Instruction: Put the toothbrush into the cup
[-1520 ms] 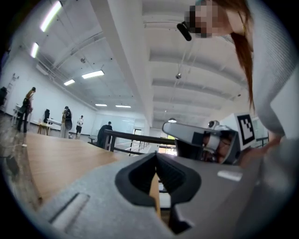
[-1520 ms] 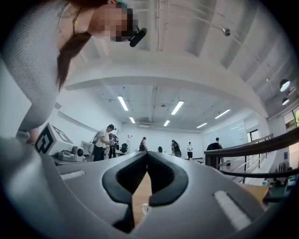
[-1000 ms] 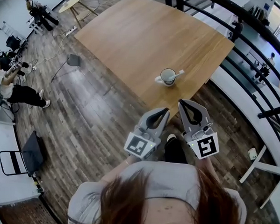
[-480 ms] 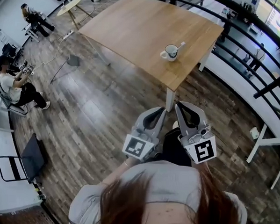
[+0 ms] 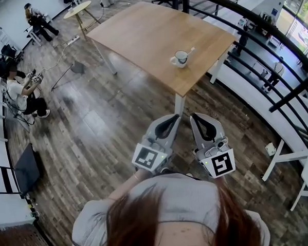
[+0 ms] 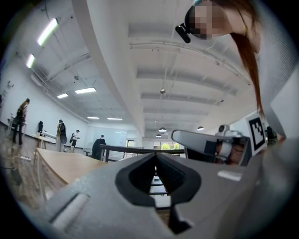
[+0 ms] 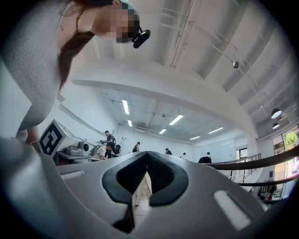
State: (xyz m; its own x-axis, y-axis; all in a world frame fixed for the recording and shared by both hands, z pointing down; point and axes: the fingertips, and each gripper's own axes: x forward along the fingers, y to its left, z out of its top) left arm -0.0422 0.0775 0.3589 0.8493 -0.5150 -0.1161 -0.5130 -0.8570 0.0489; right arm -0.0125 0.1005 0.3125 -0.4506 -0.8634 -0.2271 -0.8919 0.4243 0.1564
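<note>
A white cup (image 5: 180,58) stands near the near right corner of the wooden table (image 5: 143,32) in the head view. The toothbrush (image 5: 189,52) leans inside it, its white handle sticking out to the upper right. Both grippers hang side by side over the dark plank floor, well short of the table. My left gripper (image 5: 175,117) is shut with nothing in it, and so is my right gripper (image 5: 194,116). In the left gripper view the tips (image 6: 156,155) meet. In the right gripper view the tips (image 7: 147,153) meet too.
A black railing (image 5: 281,49) curves past the table's right side. A white bench (image 5: 289,152) stands at the right. People sit at the left (image 5: 21,95), with a round table (image 5: 77,8) behind them and a black chair (image 5: 9,176) lower left.
The table and the cup with the toothbrush have drawn away up the frame as I backed off. Both grippers stayed shut and side by side.
</note>
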